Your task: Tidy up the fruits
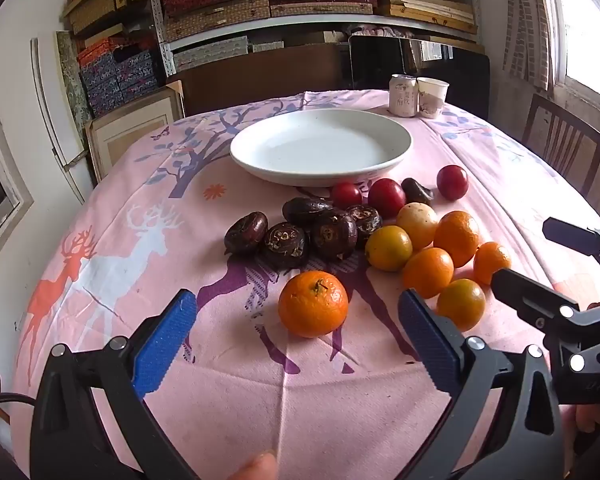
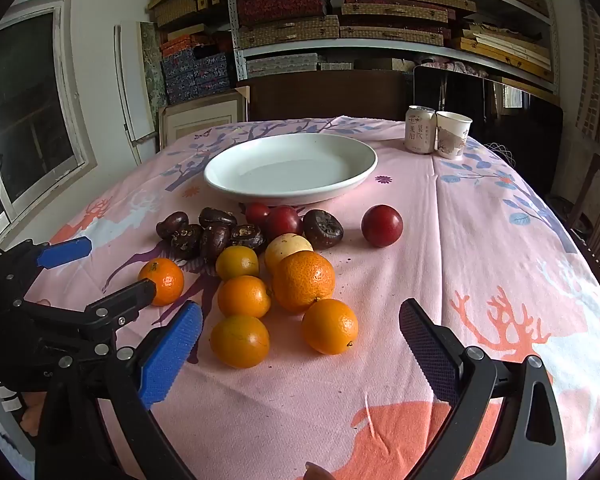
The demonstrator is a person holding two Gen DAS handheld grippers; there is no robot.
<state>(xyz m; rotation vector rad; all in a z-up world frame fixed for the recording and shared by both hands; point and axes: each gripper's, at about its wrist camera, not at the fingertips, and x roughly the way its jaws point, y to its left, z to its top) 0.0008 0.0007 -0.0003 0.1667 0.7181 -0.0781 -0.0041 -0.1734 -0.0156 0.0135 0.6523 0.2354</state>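
An empty white plate (image 1: 321,148) (image 2: 290,168) sits at the far middle of the pink tablecloth. In front of it lie several dark brown water chestnuts (image 1: 288,236) (image 2: 214,236), red plums (image 1: 386,198) (image 2: 381,226) and several oranges (image 1: 458,238) (image 2: 303,280). One orange (image 1: 313,304) (image 2: 162,281) lies apart, just ahead of my left gripper (image 1: 296,344), which stands open over the cloth. My right gripper (image 2: 300,350) is open too, close behind the nearest oranges (image 2: 330,332); nothing is between its blue pads (image 2: 168,360). Each gripper shows at the edge of the other's view.
A drink can (image 1: 403,95) (image 2: 421,129) and a paper cup (image 1: 432,97) (image 2: 453,134) stand at the far right of the table. Wooden chairs (image 1: 560,140) stand at the right edge. Shelves of boxes (image 2: 340,12) fill the back wall.
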